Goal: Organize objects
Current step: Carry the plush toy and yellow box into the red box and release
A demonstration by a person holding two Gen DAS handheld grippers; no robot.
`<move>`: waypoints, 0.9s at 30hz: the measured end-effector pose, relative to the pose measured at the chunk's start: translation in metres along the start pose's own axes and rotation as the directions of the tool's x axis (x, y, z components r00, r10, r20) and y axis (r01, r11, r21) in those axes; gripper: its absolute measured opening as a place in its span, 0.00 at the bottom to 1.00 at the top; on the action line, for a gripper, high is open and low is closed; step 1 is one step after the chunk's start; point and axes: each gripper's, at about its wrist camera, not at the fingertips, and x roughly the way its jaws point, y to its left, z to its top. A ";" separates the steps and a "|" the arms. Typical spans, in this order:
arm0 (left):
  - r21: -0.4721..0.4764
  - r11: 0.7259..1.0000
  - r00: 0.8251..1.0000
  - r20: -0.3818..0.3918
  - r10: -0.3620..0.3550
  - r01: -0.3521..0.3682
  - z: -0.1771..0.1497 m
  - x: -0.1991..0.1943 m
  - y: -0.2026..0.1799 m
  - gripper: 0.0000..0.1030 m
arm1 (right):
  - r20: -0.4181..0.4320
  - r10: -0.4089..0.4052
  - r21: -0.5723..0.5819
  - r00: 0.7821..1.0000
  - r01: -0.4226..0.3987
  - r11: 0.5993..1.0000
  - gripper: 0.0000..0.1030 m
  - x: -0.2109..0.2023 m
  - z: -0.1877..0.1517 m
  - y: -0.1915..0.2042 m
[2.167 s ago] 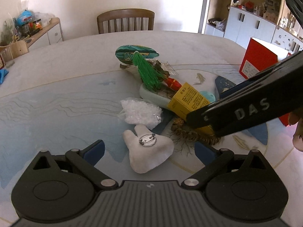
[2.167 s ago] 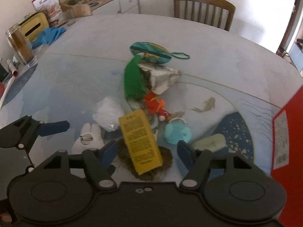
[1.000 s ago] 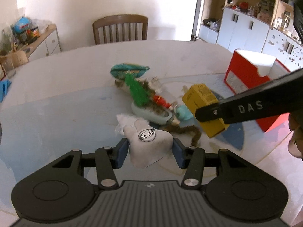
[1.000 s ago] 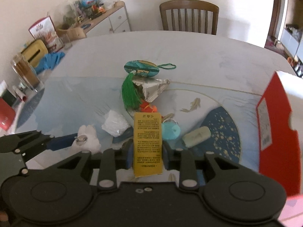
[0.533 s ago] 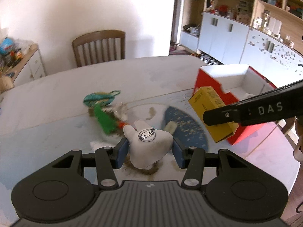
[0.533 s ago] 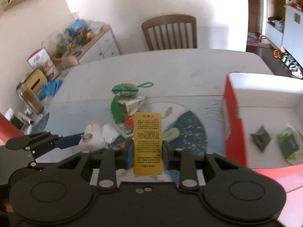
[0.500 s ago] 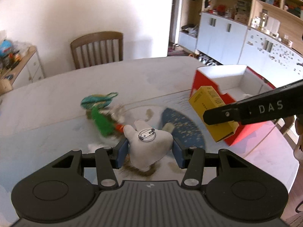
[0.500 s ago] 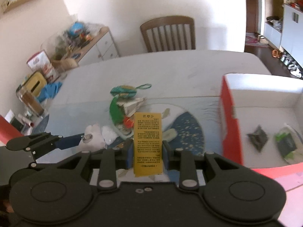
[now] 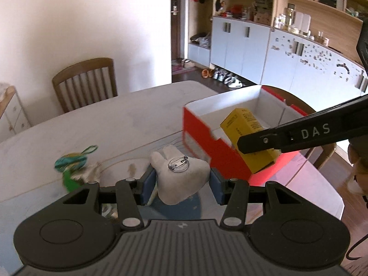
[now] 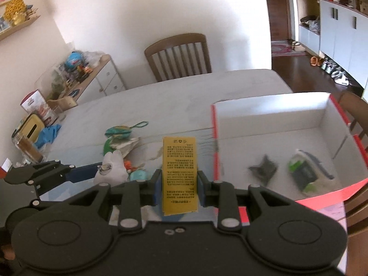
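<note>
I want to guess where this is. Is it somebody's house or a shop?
Most likely somebody's house, a dining room: a big table with wooden chairs, wall cupboards and shelves full of household things, and shoes left by the doorway.

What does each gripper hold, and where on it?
Left gripper: white plush brooch, by its sides. Right gripper: yellow box, by its long sides, near one end.
</note>
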 end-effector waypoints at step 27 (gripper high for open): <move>0.093 0.995 0.998 -0.064 -0.024 0.030 0.076 0.112 -0.112 0.49 | -0.005 -0.079 0.055 0.997 0.079 0.995 0.28 -0.009 0.019 -0.152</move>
